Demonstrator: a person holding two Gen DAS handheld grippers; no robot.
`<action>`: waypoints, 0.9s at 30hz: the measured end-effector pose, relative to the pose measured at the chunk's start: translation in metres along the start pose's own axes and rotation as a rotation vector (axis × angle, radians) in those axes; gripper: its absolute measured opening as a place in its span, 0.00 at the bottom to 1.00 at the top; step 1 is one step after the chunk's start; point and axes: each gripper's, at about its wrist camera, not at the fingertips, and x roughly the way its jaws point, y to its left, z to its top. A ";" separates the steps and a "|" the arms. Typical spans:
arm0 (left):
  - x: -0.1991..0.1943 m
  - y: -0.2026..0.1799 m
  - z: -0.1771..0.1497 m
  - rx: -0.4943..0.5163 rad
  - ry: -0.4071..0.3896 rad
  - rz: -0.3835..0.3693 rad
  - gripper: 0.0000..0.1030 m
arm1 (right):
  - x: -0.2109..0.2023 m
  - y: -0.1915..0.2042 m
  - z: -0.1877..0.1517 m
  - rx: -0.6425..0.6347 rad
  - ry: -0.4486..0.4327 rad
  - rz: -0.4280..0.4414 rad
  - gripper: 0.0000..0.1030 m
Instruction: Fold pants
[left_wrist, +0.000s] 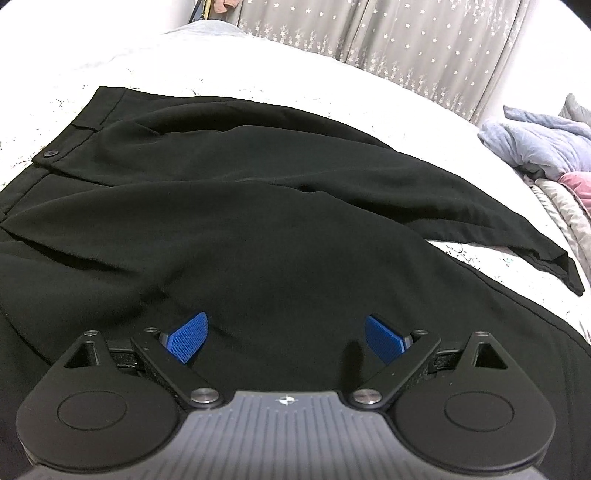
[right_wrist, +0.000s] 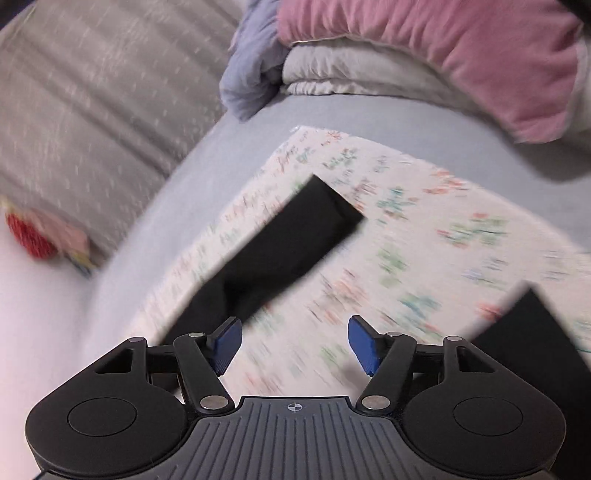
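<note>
The black pants (left_wrist: 229, 206) lie spread flat across the middle of the left wrist view, waistband at the left edge of the frame with its small dark button (left_wrist: 50, 153), the far leg running out to a hem (left_wrist: 569, 273) at the right. The cloth looks thin and matte, a soft woven stuff that drapes in shallow ridges. In the right wrist view one leg end (right_wrist: 295, 236) crosses the centre as a dark squared strip, and another dark corner shows at the lower right.

No fold seems made yet; I judge this the opening step, both tools coming in for a first hold. The left gripper (left_wrist: 286, 338) hangs low over the near leg at the bottom of its frame, its ribbed blue pads (left_wrist: 190, 338) spread wide and holding nothing. The right gripper (right_wrist: 293, 343) is likewise wide and empty, over the flowered sheet (right_wrist: 424, 206) between the leg ends; that view is blurred. Next, each would need to pinch an edge, waist and hem, to carry one leg over the other.

The sheet is pale with small printed sprigs. Beyond it sit a heap of bedding (right_wrist: 443, 51), pink, grey and blue, at the upper right of the right wrist view, and starred grey curtains (left_wrist: 406, 40) along the top of the left wrist view.
</note>
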 end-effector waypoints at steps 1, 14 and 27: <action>0.001 0.001 0.000 0.003 0.001 -0.001 0.97 | 0.012 -0.002 0.006 0.048 -0.003 0.013 0.59; 0.006 -0.005 -0.001 0.077 0.009 0.010 0.99 | 0.091 -0.006 0.040 0.006 -0.091 -0.207 0.03; 0.005 -0.004 -0.002 0.074 -0.005 0.009 0.99 | -0.014 0.159 0.085 -0.460 -0.303 0.025 0.03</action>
